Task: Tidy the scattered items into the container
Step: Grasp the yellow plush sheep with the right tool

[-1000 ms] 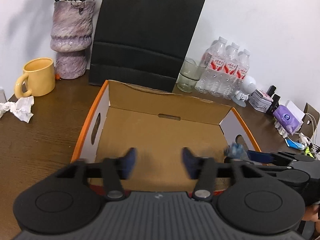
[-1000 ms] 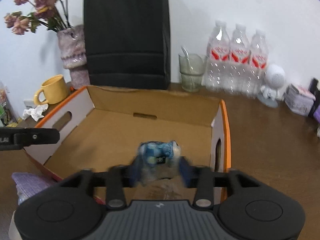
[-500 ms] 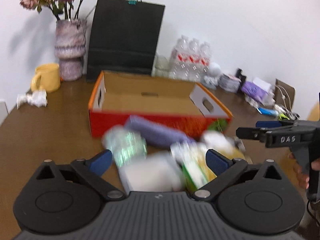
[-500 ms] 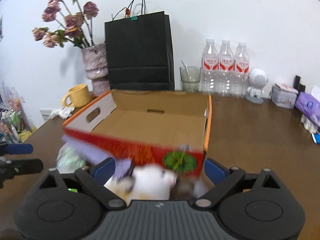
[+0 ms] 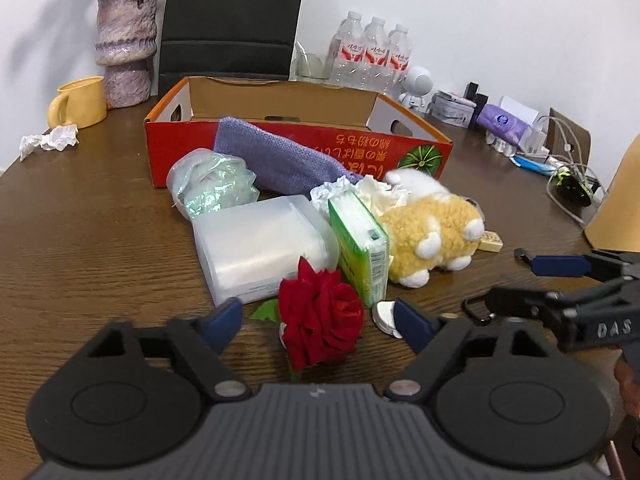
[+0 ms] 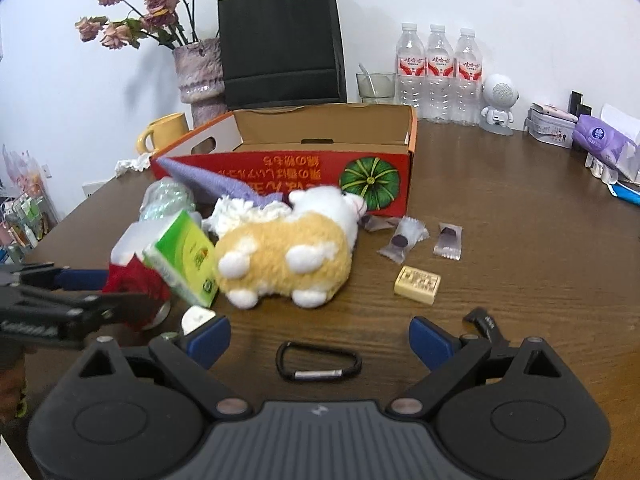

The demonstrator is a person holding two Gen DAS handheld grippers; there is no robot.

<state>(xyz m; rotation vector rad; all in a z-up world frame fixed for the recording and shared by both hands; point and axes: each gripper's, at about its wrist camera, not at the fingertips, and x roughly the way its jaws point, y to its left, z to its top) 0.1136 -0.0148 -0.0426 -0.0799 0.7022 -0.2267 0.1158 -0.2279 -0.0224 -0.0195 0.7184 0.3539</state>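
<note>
The red cardboard box (image 5: 280,148) (image 6: 304,168) stands open behind a pile of items. The pile holds a yellow plush toy (image 5: 432,232) (image 6: 284,256), a green carton (image 5: 360,240) (image 6: 184,256), a clear plastic case (image 5: 260,244), a purple cloth (image 5: 280,156) and a red rose (image 5: 320,316). My left gripper (image 5: 318,320) is open with the rose between its fingers. My right gripper (image 6: 320,336) is open above a black carabiner (image 6: 318,362). Wrapped candies (image 6: 404,236) and a small cream block (image 6: 418,284) lie to the right.
A black paper bag (image 6: 280,44), a vase (image 5: 126,44), a yellow mug (image 5: 80,102), water bottles (image 6: 440,72) and a glass (image 6: 376,86) stand behind the box. Crumpled tissue (image 5: 50,140) lies at left. Cables and small items (image 5: 560,160) crowd the right edge.
Both grippers have pulled back from over the box to the near side of the pile. The right gripper, shut on a blue wrapped item a second ago, is now open and empty.
</note>
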